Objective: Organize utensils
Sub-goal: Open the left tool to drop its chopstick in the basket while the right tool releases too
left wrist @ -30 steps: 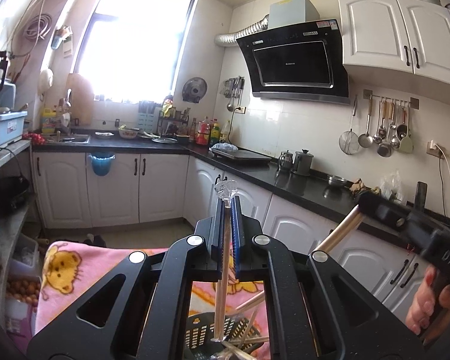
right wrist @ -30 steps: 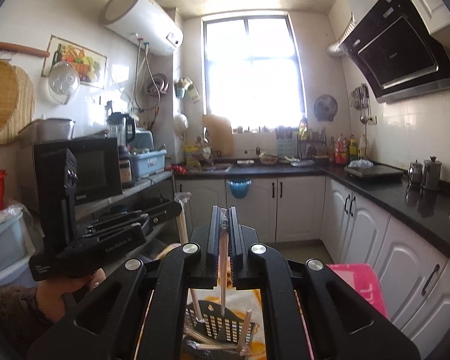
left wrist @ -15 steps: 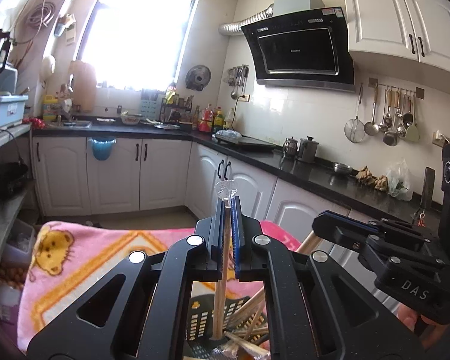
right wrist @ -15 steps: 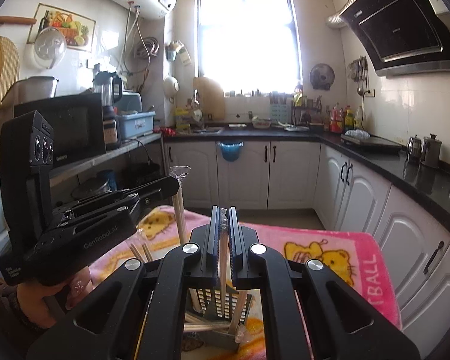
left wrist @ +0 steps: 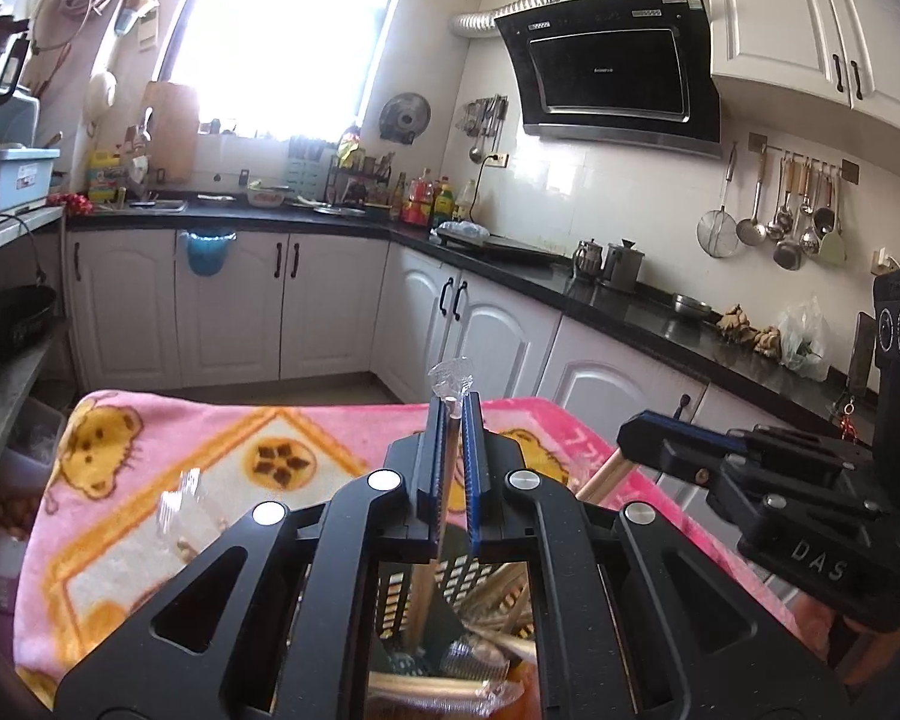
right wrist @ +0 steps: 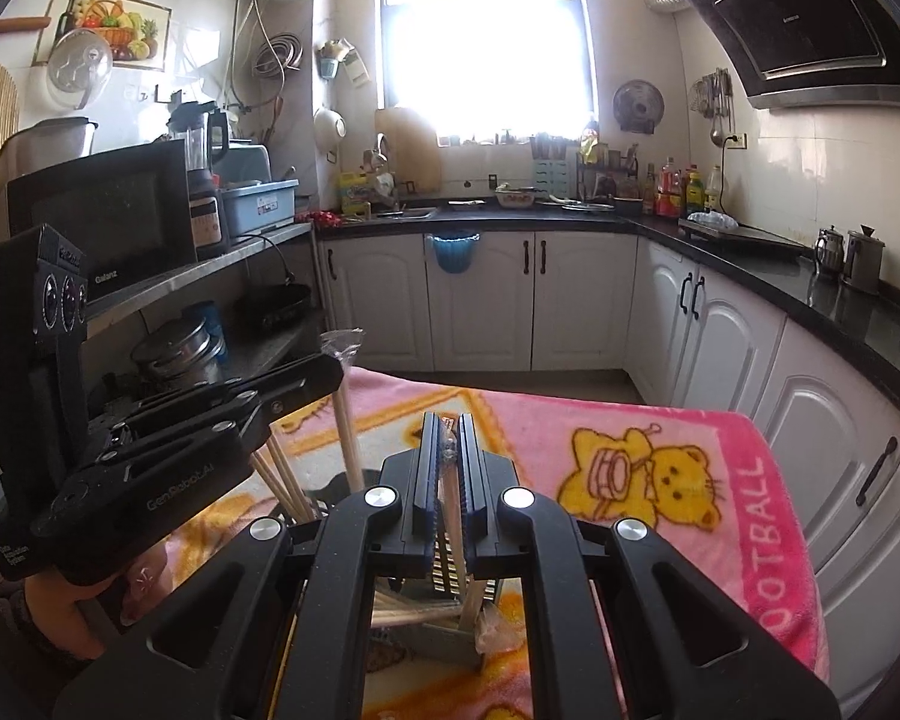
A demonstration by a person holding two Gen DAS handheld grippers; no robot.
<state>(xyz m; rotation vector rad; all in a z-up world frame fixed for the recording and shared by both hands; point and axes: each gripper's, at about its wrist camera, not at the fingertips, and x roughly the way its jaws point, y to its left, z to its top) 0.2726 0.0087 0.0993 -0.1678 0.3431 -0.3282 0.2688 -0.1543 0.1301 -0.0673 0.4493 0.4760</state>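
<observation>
Lettering first: "DAS" stands in pale letters on the black body of the right gripper (left wrist: 624,435) as the left wrist camera sees it, "GenRobot.AI" on the side of the left gripper (right wrist: 330,369) in the right wrist view, "Galanz" on the front of the dark microwave (right wrist: 99,216) on the shelf, and "OOTBALL" runs in red capitals along the edge of the pink blanket (right wrist: 648,426) printed with yellow cartoon bears. A small brand mark on the black range hood (left wrist: 609,66) is too small to read.

Task things are wooden chopsticks in clear plastic sleeves. One wrapped chopstick (left wrist: 447,420) stands nearly upright, pinched between the pressed-together jaws of the left gripper, its crinkled sleeve end poking above them and its lower end inside the black slotted utensil basket (left wrist: 450,576) on the blanket. A second wrapped chopstick (right wrist: 450,480) stands upright between the right gripper's jaws, which have just been opening a little and still sit narrow around it; whether the pads still press on it cannot be told. Its lower end also reaches down to the basket, where more wooden sticks lie at angles.

Against the frames a second ago, both grippers sit lower over the basket: the blanket now fills much more of each view, the basket shows larger beneath the jaws, and the right gripper has come down to the left gripper's level beside the basket.
</observation>
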